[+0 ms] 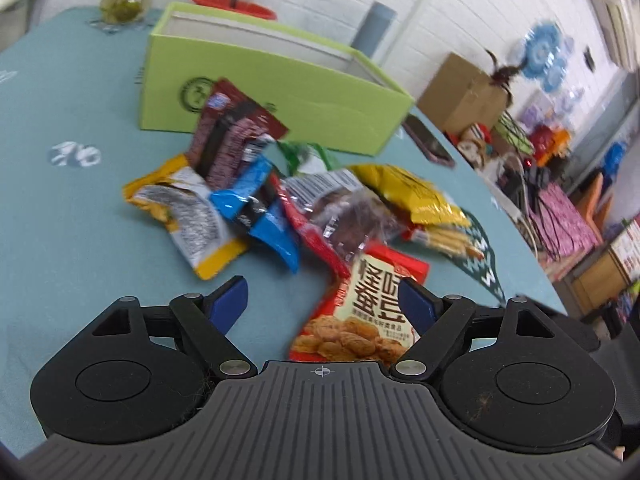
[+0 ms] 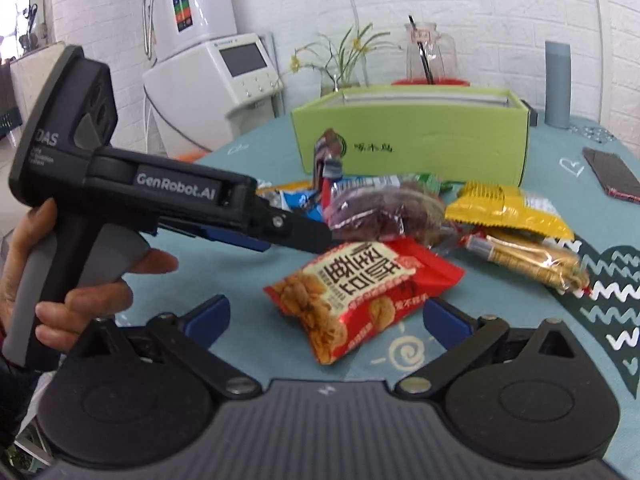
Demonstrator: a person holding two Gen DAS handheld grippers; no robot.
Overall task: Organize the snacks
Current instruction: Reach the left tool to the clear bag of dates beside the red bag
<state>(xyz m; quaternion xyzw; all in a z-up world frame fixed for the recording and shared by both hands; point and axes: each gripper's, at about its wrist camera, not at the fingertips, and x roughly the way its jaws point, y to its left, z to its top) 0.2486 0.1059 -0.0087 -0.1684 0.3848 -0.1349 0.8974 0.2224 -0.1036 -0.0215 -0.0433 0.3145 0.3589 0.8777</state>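
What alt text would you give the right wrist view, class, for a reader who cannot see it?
A red snack packet lies on a teal tablecloth just ahead of the open right gripper. The left gripper, held in a hand, reaches in from the left toward a pile of snack packets. Behind the pile stands an open green box.

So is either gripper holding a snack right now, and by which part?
No. Both the left gripper and right gripper have open jaws, empty above the red snack bag.
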